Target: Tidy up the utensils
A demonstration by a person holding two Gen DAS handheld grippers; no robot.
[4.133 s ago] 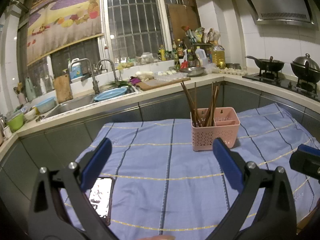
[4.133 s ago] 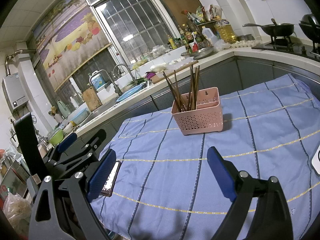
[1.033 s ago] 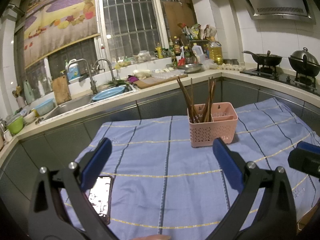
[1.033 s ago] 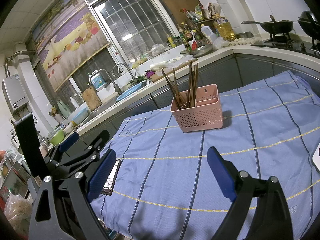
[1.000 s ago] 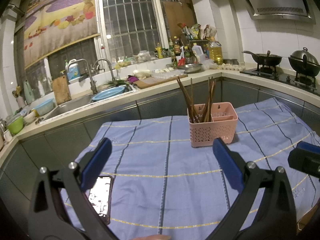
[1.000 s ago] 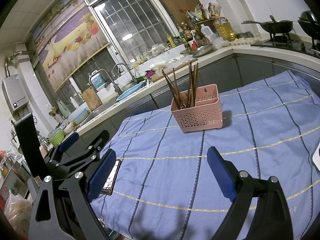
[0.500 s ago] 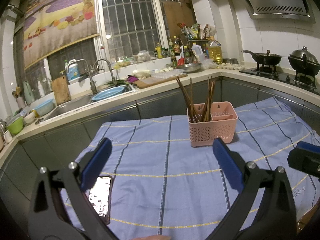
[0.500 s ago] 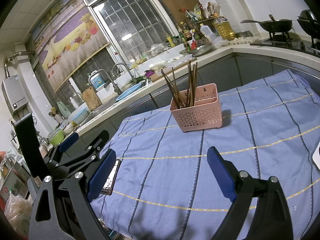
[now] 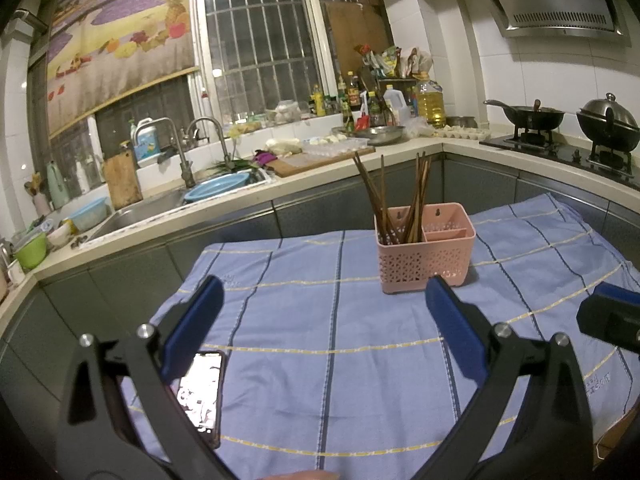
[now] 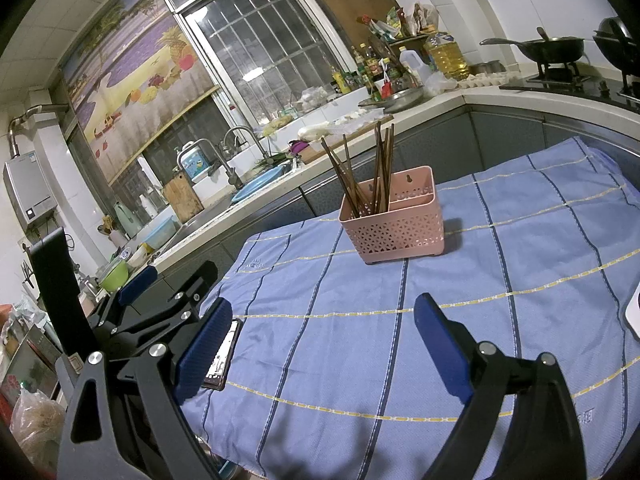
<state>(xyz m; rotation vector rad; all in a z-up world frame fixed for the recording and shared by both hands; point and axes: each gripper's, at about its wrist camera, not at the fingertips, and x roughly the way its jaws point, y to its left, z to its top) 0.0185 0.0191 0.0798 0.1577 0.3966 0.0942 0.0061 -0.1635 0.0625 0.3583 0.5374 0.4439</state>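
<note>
Both the left gripper (image 9: 323, 318) and right gripper (image 10: 322, 338) hang wide open and empty over the near cloth (image 9: 360, 340), with the chopsticks (image 9: 404, 196) farther back, bunched in the left compartment of the pink basket (image 9: 426, 264). They look light, stiff and probably slippery, so I'd pinch one high on the shaft; only the right view shows the left gripper from outside, and a white edge (image 10: 634, 312) at far right

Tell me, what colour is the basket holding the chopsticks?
Pink. The basket with the chopsticks shows best in the right wrist view.
</note>
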